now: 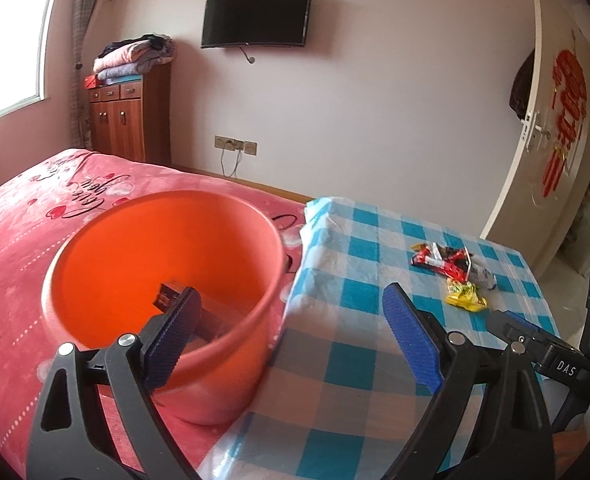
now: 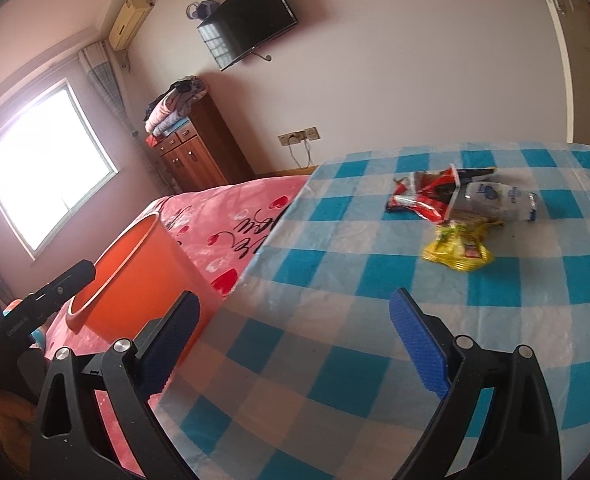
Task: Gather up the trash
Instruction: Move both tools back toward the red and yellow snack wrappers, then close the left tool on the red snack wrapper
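Trash left: three bits sit in a little pile on the far part of the counter [image 2: 375, 280], which has a blue and white check cloth.
Red wrapper [image 2: 423, 196]: it lies crumpled at the back of the pile, touching the others.
Yellow wrapper [image 2: 457, 248]: it sits at the front of the pile, nearest the grippers.
White packet [image 2: 499, 200]: it lies on its side, just beside the red one. I can't read what it is.
Bucket [image 1: 167, 280]: it is orange and stands on the pink bed [image 1: 27, 240], right beside the edge of the counter.
Trash done: something dark lies at the bottom of the bucket [image 1: 171, 294]. It looks like one piece is in already, but I can't tell what it is.
Left gripper [image 1: 291, 332]: its jaws are spread wide and hold nothing. It hangs over the near rim of the bucket and the counter edge.
Right gripper [image 2: 295, 336]: wide apart too, with nothing in it. It is above the near part of the counter and points at the pile, but is not near it yet.
How far along: I think the job is only started. Three bits are left to pick up and drop in the bucket.
Next bit: the yellow wrapper looks the easiest to grab first.
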Action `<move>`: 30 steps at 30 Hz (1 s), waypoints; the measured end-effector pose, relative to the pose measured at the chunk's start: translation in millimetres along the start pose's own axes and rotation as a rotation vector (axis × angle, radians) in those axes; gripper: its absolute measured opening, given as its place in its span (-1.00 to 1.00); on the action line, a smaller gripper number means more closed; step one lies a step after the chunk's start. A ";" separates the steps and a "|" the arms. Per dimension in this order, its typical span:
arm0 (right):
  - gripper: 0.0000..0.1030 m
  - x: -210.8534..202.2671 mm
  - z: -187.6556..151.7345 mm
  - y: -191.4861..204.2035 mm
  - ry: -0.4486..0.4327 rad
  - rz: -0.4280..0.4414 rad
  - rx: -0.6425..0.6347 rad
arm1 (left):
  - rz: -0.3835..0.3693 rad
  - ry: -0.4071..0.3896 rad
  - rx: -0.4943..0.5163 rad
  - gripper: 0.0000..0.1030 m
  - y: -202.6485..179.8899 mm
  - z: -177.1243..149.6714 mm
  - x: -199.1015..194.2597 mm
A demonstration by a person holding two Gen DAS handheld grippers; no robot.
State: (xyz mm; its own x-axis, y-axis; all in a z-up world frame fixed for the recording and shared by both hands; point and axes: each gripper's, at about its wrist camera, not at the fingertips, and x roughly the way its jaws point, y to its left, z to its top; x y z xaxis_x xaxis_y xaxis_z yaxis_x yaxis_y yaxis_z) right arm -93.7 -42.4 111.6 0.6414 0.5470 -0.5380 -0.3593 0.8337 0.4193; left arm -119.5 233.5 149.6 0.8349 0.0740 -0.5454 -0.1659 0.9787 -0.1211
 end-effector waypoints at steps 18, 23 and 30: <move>0.84 -23.2 -14.4 -77.1 -0.043 -0.075 0.074 | -0.105 0.097 0.093 0.80 -79.9 -6.7 44.1; 0.84 -33.4 -10.9 -98.5 -0.071 -0.113 0.085 | -0.163 0.127 0.083 0.79 -114.9 5.4 77.8; 0.84 -45.8 -4.4 -130.4 -0.101 -0.144 0.126 | -0.213 0.194 0.083 0.79 -174.9 29.4 156.5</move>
State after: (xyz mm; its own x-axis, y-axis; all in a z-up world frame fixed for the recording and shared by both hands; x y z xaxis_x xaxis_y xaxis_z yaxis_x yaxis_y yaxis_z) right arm -79.3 -175.9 78.3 0.7473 0.4069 -0.5253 -0.1754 0.8834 0.4347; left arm 55.6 79.5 109.8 0.7293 -0.1651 -0.6640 0.0527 0.9811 -0.1860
